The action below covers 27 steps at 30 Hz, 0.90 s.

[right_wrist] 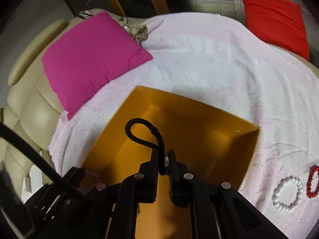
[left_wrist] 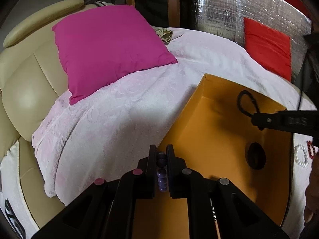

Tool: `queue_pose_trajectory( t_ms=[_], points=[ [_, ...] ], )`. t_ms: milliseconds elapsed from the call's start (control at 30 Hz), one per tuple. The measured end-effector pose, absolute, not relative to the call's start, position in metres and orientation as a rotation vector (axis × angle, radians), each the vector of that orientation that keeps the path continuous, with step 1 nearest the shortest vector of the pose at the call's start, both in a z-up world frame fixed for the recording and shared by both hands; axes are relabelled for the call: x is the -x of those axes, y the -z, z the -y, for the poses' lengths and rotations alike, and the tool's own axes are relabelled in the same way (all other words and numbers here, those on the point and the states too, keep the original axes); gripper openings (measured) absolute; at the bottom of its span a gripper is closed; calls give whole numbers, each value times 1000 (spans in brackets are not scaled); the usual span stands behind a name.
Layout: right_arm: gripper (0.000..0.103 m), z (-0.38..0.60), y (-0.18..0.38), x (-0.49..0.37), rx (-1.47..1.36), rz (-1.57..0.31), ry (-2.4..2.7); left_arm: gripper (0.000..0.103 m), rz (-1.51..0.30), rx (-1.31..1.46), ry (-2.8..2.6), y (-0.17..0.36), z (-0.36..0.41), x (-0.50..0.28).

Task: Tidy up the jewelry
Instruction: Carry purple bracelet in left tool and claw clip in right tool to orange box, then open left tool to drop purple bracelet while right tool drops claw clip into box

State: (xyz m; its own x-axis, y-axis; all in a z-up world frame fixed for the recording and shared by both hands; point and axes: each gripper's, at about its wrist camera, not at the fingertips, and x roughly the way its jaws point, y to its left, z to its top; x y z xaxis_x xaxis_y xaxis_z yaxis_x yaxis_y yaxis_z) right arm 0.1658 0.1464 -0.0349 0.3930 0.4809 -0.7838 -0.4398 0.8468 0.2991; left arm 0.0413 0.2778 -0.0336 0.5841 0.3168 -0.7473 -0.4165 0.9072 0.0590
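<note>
Holding our two grippers over the orange box (right_wrist: pixel 201 119), we took that box as our landmark on the pale pink blanket (right_wrist: pixel 209 59). Our left gripper (left_wrist: pixel 161 165) had its jaws nearly together on a purple bead bracelet (left_wrist: pixel 161 174), the beads stacked in the narrow gap between the fingers, just over the box's near left edge. Our right gripper (right_wrist: pixel 163 163) was pinched tight on a black bracelet (right_wrist: pixel 143 131), whose loop stood up ahead of the fingertips above the box's open interior. From the left wrist we saw that same loop (left_wrist: pixel 247 103) and the right gripper's fingers (left_wrist: pixel 279 119) coming in from the box's right side. A dark round shape lay on the box floor; we could not tell what it was. To the right of the box, on the blanket, lay a white pearl bracelet (right_wrist: pixel 288 194) and just beyond it a red bead bracelet (right_wrist: pixel 313 181). A magenta pillow (right_wrist: pixel 93 57) sat beyond the box's left corner, and a red pillow (right_wrist: pixel 275 16) well beyond its right.
</note>
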Motion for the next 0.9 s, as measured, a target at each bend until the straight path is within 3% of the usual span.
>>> queue_pose_trajectory(
  t_ms=[500, 633, 700, 867, 900],
  points=[
    [13, -151, 48, -180, -38, -1057, -523, 10, -897, 59, -399, 41, -260, -47],
    [30, -142, 39, -175, -69, -1034, -532, 10, -900, 42, -388, 42, -254, -48],
    [30, -135, 33, -169, -86, -1001, -542, 13, -893, 34, -384, 40, -250, -48],
    [30, -105, 15, -155, -121, -933, -537, 42, -846, 9, -383, 32, -239, -45],
    [30, -98, 12, -152, -124, -921, -534, 44, -834, 5, -383, 30, -236, -45]
  ],
)
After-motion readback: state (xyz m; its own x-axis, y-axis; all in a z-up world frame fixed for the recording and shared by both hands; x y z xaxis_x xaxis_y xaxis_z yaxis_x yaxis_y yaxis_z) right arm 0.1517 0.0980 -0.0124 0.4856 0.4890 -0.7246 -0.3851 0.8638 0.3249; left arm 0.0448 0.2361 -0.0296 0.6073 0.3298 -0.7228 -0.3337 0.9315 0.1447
